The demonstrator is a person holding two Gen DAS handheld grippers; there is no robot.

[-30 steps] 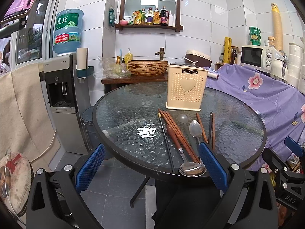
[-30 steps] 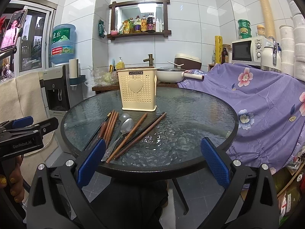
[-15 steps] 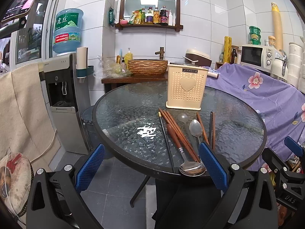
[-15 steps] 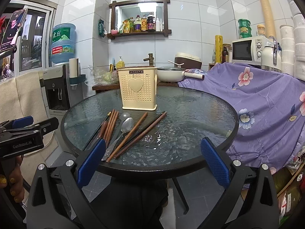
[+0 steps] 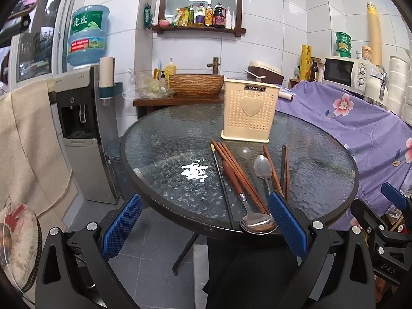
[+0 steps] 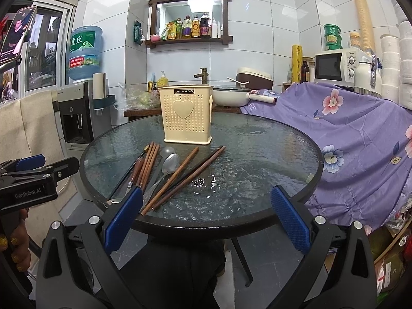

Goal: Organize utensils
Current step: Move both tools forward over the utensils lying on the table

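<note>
Chopsticks [image 6: 177, 177] and spoons [image 6: 164, 172] lie lengthwise at lower center of the glass desk [image 6: 257, 159], nearest the left tool [image 5: 203, 221]; both tools spread, empty.

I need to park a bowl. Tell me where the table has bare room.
Bare glass lies left of the black chopstick toward the table rim, and right of the dark chopstick pair toward the purple cloth. The strip before the utensil holder is crowded.

Right gripper [image 6: 206, 217] hovering wide open before glass table [image 6: 270, 149], chopsticks [image 6: 180, 177] and spoons [image 6: 168, 166] lying before cream holder [image 6: 186, 114]
</note>
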